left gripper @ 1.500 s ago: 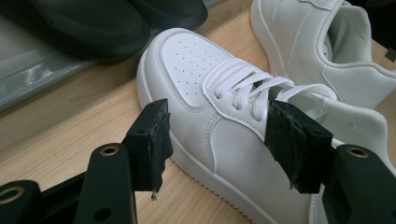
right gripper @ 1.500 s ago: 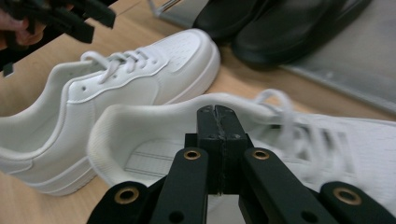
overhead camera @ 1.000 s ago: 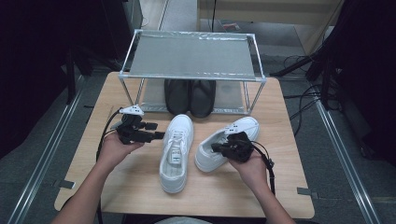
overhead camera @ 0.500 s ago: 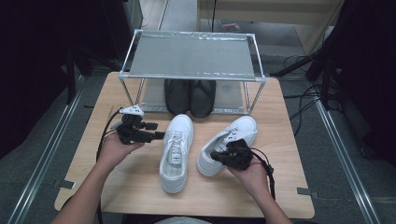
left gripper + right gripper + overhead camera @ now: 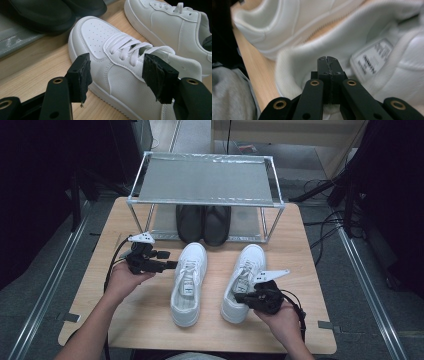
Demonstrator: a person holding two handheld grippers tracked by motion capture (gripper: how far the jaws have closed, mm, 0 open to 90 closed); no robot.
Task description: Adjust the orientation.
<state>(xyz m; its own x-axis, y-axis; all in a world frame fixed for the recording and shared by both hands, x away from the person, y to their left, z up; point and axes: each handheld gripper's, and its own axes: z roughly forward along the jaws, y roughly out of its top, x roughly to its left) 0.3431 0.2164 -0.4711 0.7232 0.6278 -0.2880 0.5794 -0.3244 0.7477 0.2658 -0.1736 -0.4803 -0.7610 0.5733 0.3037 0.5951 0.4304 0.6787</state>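
Gripping the heel collar of the right-hand white shoe [image 5: 243,282], the right tool [image 5: 246,297] is seen at five o'clock on the worktop [image 5: 150,325], its jaws clamped tight. The left tool [image 5: 169,265], jaws wide apart and empty, is held at nine o'clock beside the other white shoe [image 5: 187,284]. Black shoes [image 5: 203,223] are parked at twelve under the rack [image 5: 205,180].

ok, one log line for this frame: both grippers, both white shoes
left gripper: open, beside left white shoe | right gripper: shut on collar of right white shoe | both shoes on table
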